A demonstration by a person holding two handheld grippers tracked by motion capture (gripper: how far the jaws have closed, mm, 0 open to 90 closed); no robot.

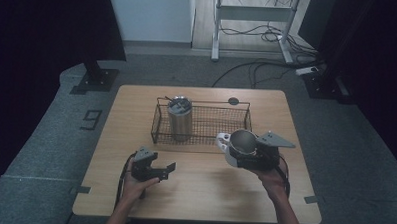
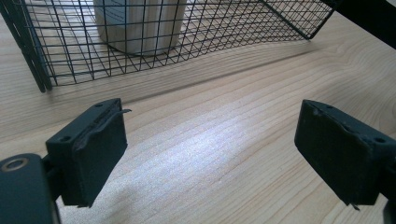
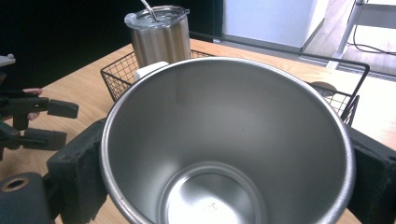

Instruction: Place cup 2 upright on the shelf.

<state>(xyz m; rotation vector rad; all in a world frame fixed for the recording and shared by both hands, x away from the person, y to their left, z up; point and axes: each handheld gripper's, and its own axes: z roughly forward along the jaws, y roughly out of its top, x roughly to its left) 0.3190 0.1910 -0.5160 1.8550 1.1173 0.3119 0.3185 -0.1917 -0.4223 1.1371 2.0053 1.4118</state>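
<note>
the wooden table (image 1: 198, 192) carries a black wire basket (image 1: 206, 123) with a lidded steel tumbler (image 1: 180, 117) standing upright at its left end. the free basket floor lies just beyond and slightly left of the right gripper (image 1: 245, 152), which is clamped on an open steel cup (image 1: 243, 141), mouth up, axis near vertical, held above the table beside the basket's near right corner. the right hand is the nearer one. the left gripper (image 1: 157, 171) rests apart, jaws wide, holding nothing.

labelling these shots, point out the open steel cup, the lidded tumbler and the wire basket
open steel cup (image 3: 224, 140), right gripper view, inner wall
lidded tumbler (image 1: 179, 122), high view, side wall
wire basket (image 1: 222, 104), high view, far rim
</note>
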